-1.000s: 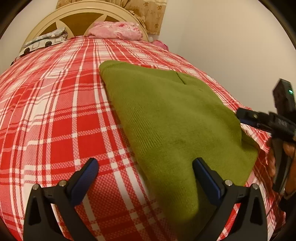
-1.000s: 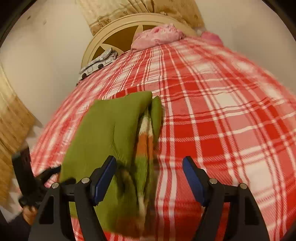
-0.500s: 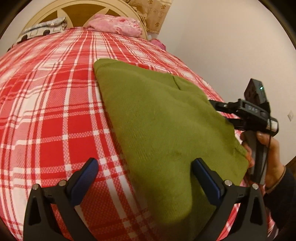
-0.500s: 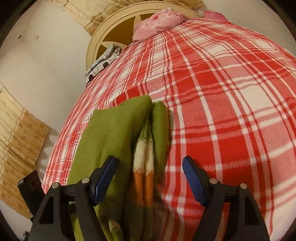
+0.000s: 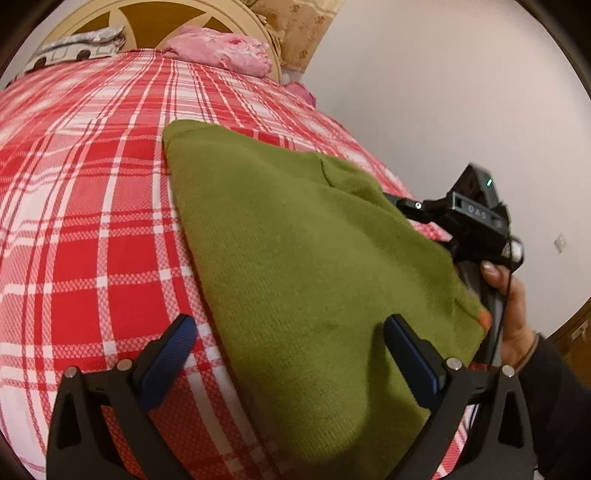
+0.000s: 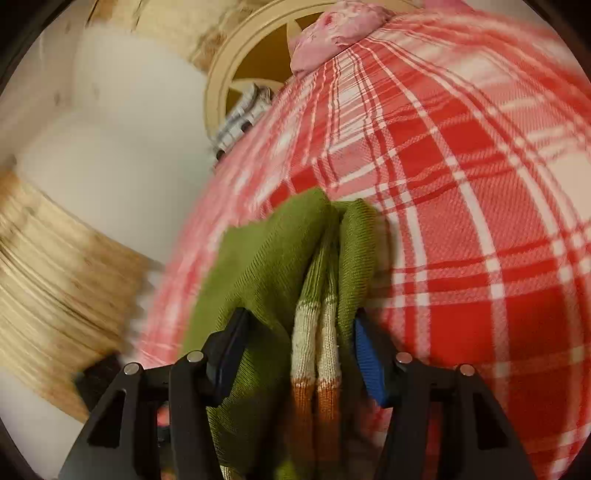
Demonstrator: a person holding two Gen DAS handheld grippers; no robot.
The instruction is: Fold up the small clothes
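- While the left gripper [image 5: 288,354] hangs low over the near end of the bed, its jaws stand wide and empty: one blue pad sits over the red plaid bedspread [image 5: 85,236], the other over the green knitted garment [image 5: 295,258], neither pressing on cloth.
- From this left wrist view the garment lies ahead and to the right, its long axis running away from the camera toward the headboard [image 5: 236,11], narrowing to a far corner.
- At the garment's right edge the right gripper [image 5: 399,201] reaches in, carried by a hand [image 5: 513,310]; I judge that hand the nearer one to the edge that the next fold turns on.
- Beyond lie a pink pillow [image 5: 221,51] and a plain pale wall; the bedspread looks soft and will give under pressure.
- In the right wrist view the right gripper [image 6: 295,354] straddles the garment's [image 6: 258,273] bunched edge, where green layers stack with a cream and orange striped band [image 6: 317,354] between them.
- Its jaws are closing with those layers between them; the blue pads sit beside the cloth, and I cannot tell that they press yet.
- Here too the folded edge runs straight ahead along the fingers, toward the headboard [image 6: 221,74]; a curtain shows blurred at left.
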